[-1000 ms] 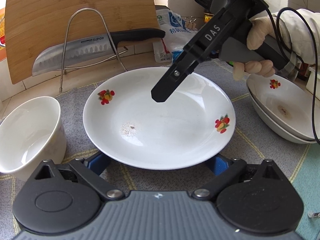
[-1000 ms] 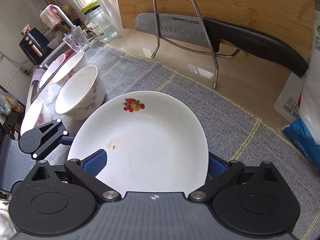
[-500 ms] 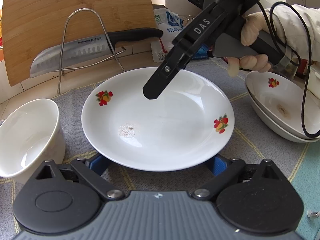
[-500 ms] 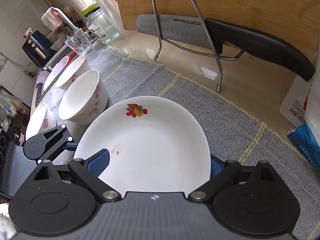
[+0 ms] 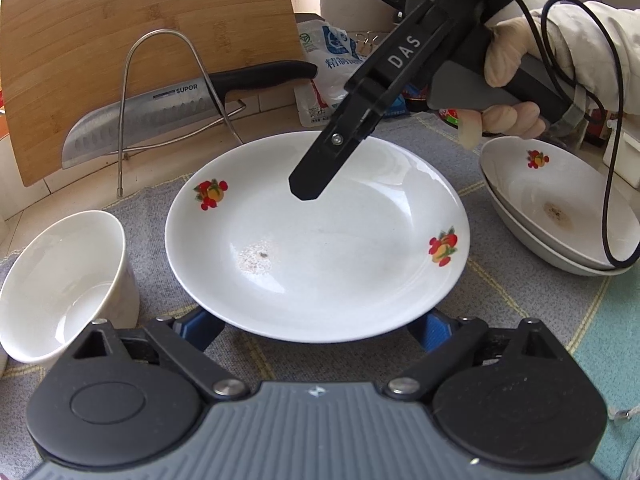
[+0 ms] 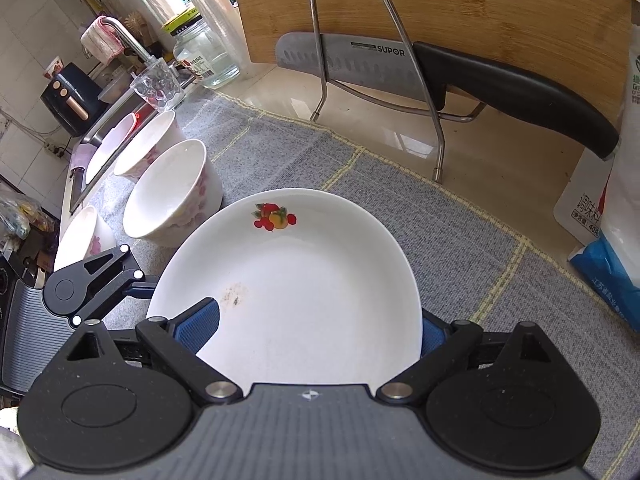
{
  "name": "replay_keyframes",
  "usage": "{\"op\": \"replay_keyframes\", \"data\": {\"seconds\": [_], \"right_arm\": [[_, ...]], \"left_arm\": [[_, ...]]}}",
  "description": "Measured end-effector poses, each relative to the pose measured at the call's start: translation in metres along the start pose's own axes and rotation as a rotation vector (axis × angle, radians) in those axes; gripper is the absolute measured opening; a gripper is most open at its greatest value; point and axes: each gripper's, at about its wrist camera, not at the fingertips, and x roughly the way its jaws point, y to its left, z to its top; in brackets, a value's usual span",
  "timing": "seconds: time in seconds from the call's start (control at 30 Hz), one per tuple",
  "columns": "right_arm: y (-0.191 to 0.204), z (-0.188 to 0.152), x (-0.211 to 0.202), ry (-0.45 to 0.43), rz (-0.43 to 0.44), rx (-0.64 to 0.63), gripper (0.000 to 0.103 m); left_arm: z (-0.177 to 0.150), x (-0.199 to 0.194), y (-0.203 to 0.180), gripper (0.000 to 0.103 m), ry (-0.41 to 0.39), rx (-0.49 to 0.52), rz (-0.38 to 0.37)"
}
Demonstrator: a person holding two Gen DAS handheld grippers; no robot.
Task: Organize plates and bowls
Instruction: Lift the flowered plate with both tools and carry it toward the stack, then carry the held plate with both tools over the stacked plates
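The plate (image 5: pixel 320 248) lies on the grey mat (image 6: pixel 460 232) of the tabletop, between both spread grippers. The left gripper (image 5: pixel 316 326) has been closing a little, the right gripper (image 6: pixel 316 322) straddles its rim. I think the right one should pinch the rim firmly before lifting toward the stacked plates (image 5: pixel 560 216).

Bowl (image 5: pixel 60 280) crowds plate's (image 5: pixel 316 240) left; mat (image 6: pixel 460 264) beyond open

Home kitchen: knife (image 6: pixel 360 64), cutting board (image 6: pixel 480 8), faucet (image 6: pixel 128 38).
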Motion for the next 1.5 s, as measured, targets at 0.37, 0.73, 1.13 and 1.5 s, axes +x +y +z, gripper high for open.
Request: {"op": "replay_keyframes", "data": {"seconds": [0.37, 0.73, 1.13, 1.5], "right_arm": [[0.025, -0.020, -0.030, -0.053, -0.016, 0.005, 0.100], [0.047, -0.064, -0.070, -0.134, -0.067, 0.050, 0.100], [0.051, -0.127, -0.107, -0.203, -0.145, 0.160, 0.100], [0.043, -0.173, -0.125, -0.229, -0.200, 0.261, 0.101]], "left_arm": [[0.006, -0.027, -0.010, 0.096, -0.009, 0.042, -0.024], [0.010, -0.058, -0.040, 0.096, -0.020, 0.122, -0.087], [0.015, -0.062, -0.079, 0.096, -0.011, 0.236, -0.199], [0.020, -0.050, -0.104, 0.096, 0.010, 0.299, -0.286]]}}
